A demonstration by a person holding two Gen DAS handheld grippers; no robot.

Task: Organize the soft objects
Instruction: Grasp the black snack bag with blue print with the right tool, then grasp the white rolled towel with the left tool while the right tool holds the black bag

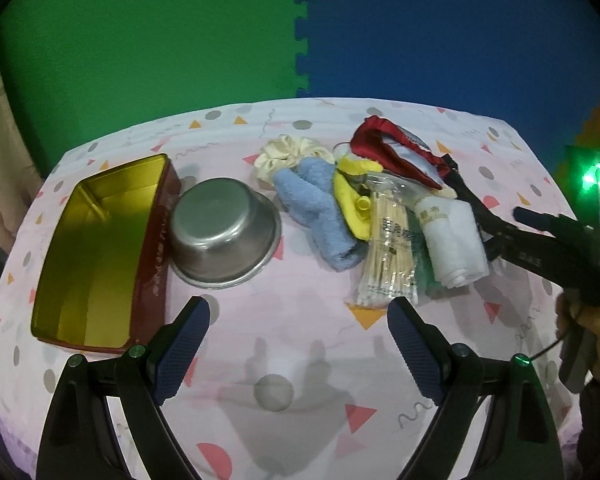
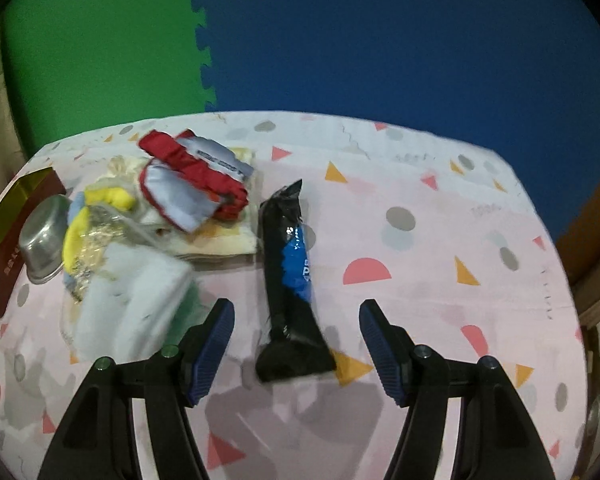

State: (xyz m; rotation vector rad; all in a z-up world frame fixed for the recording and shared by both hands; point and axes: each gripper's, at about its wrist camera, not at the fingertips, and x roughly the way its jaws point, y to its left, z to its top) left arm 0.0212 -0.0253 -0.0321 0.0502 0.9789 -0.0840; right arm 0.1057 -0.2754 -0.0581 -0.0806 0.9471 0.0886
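Left gripper (image 1: pixel 298 322) hovers above the patterned tablecloth (image 1: pixel 300 360), its blue-padded fingers spread wide, nothing between them. Left wrist view gives the full layout: an open tin box (image 1: pixel 100 248) with gold lining and red outer walls at far left, a steel bowl (image 1: pixel 224 232) upside down just beside it, touching or nearly so. To the right of the bowl sits the heap of soft items: cream scrunchie (image 1: pixel 278 154) at the back, light blue towel (image 1: pixel 320 212) in front of it, a yellow item (image 1: pixel 350 200) against the towel, a clear bag of wooden sticks (image 1: pixel 388 256), a white rolled cloth (image 1: pixel 454 240) in wrapping, and a red-and-grey fabric piece (image 1: pixel 396 150) at the back of the heap. Right gripper (image 1: pixel 556 240) shows here only from the side, at the right edge, held in a hand (image 1: pixel 596 332). Right wrist view supplies what that angle hides: right gripper (image 2: pixel 296 346) has its fingers wide apart, straddling the near end of a black-and-blue packet (image 2: pixel 292 280) that lies lengthwise on the cloth, with no pad touching it. The packet lies just right of the heap. In this view the heap is motion-blurred; tin and bowl appear only at the far left edge.
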